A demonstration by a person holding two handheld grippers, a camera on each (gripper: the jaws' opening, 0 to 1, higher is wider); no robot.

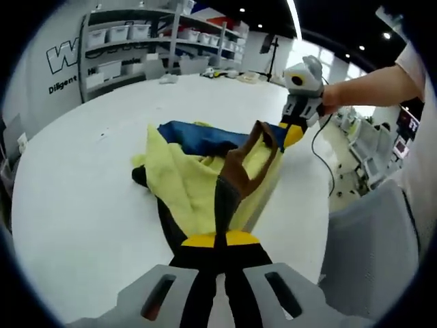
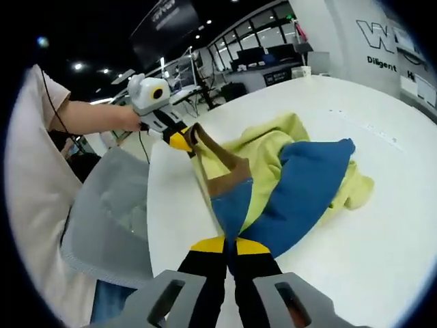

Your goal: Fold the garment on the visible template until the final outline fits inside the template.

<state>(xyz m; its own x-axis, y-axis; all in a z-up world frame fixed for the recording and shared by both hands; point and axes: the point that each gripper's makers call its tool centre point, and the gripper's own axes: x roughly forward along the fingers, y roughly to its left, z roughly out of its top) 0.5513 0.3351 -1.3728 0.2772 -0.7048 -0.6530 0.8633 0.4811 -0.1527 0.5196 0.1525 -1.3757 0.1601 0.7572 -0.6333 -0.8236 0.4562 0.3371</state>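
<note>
A yellow and blue garment [image 1: 191, 178] with a brown neckband [image 1: 239, 167] lies bunched on the white table [image 1: 82, 205], partly lifted. My left gripper [image 1: 218, 239] is shut on the garment's near edge, its yellow tips pinching dark cloth. My right gripper [image 1: 293, 134] grips the far end of the neckband, stretched between the two. In the right gripper view the right gripper [image 2: 231, 246] is shut on the garment [image 2: 307, 178] where blue cloth meets the brown neckband [image 2: 225, 171]. The left gripper [image 2: 181, 141] holds the band's other end.
A grey fabric-covered object [image 1: 369, 253] [image 2: 109, 212] stands beside the table edge. A person's arm [image 1: 369, 85] and pale shirt [image 2: 34, 205] are close by. Shelves with boxes [image 1: 130, 41] line the back wall. Small items [image 1: 225, 74] lie at the table's far end.
</note>
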